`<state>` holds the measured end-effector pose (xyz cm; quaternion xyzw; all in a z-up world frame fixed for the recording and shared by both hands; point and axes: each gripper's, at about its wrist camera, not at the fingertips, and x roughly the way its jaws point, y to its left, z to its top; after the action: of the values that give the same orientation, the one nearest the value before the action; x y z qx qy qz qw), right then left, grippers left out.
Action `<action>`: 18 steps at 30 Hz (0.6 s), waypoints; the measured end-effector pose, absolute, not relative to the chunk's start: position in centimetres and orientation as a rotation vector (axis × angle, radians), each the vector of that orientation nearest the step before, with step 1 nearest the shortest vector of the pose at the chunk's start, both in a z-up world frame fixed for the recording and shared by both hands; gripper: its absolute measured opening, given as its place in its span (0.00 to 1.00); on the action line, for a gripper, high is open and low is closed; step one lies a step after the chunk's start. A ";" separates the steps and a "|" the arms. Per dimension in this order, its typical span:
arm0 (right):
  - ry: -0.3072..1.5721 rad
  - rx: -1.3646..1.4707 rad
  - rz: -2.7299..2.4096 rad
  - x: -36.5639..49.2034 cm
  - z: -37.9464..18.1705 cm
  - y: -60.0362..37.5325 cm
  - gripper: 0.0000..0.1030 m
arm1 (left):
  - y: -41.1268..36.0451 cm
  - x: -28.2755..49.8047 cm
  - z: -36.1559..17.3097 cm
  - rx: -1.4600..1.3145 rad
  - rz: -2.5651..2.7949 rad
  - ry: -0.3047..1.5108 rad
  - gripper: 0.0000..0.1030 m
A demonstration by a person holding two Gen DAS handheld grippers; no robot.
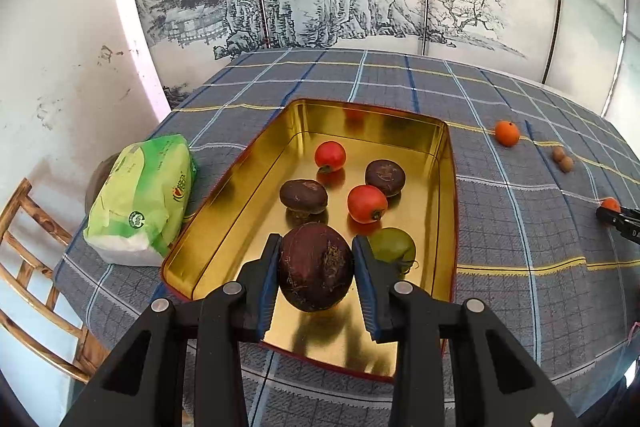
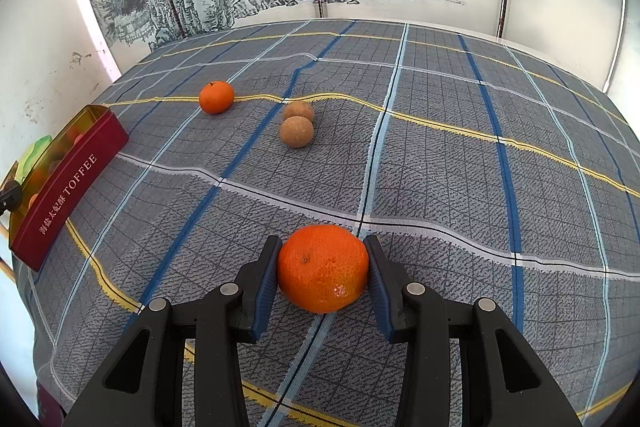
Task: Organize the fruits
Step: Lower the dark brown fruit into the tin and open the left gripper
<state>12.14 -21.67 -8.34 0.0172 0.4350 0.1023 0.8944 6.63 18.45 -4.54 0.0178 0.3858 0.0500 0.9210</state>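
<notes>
Your left fingers (image 1: 315,267) pinch a dark brown fruit (image 1: 316,267) above the gold tin (image 1: 240,187); your right fingers (image 2: 323,269) clamp an orange (image 2: 323,267) on the counter (image 2: 440,167). Step: loading. Next: release inside the tin, clear of the green fruit (image 1: 392,247).

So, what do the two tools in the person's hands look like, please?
Both look alike. The left tool and the right tool have black plastic scissor-like arms with triangular cut-outs, round silver rivets at the joints, and two fingers faced with ribbed blue pads. No cables, hands or sleeves show.
</notes>
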 end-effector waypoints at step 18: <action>0.903 0.031 0.210 12.1 -8.3 -21.7 0.41 | 17.3 8.9 -4.4 0.111 0.095 0.753 0.32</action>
<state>12.14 -21.67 -8.31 0.0150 0.4353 0.1011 0.8945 8.85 17.29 -4.41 0.0539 0.3675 0.0462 0.9273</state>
